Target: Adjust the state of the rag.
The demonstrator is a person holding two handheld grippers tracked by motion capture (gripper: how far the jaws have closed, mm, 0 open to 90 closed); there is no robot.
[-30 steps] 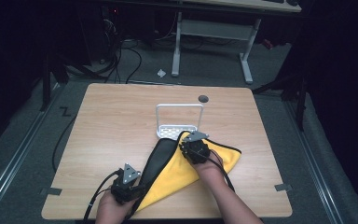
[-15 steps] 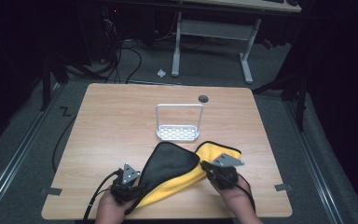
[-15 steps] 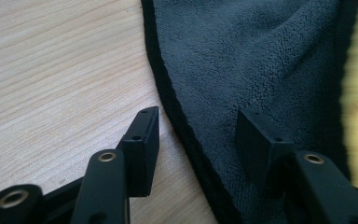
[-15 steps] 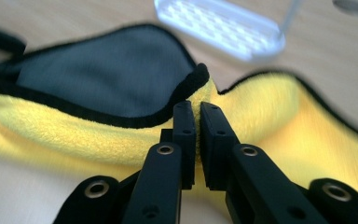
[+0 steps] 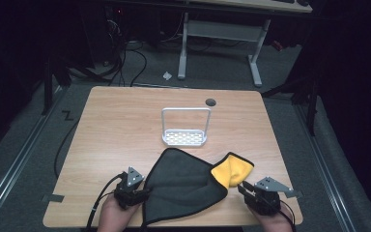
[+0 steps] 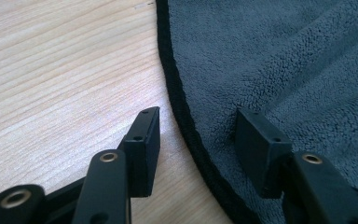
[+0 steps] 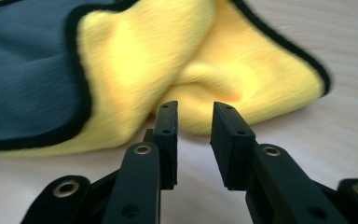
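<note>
Now the microfiber cloth (image 5: 183, 186) is seen lying on the near half of the tabletop (image 5: 121, 125), its dark grey face turned up and its edge bound in black. At its right end a corner is folded over, so the yellow underside (image 5: 232, 171) is shown in a rumpled bunch.

On the left, the left claw (image 5: 142, 193) is held low at the cloth's near-left edge. From the left gripper view, its jaws are set wide apart: one pad (image 6: 144, 140) is placed on bare wood just beside the black hem, the other (image 6: 261, 144) is laid over the grey pile, and the hem is straddled between them. Nothing is pinched.

Over on the right, the right claw (image 5: 245, 191) is found just beside the yellow fold, near the front edge of the tabletop. Its jaws have just been opening, and in the right gripper view a narrow gap is shown between them, with only tabletop in it. The yellow bunch (image 7: 205, 70) is seen right ahead of the tips, not gripped; whether it is brushed by them cannot be told.

Farther back, a white wire rack (image 5: 184, 126) with a perforated base is stood near the middle of the tabletop, well apart from the cloth. A dark round grommet hole (image 5: 210, 102) is set in the wood behind it.
</note>
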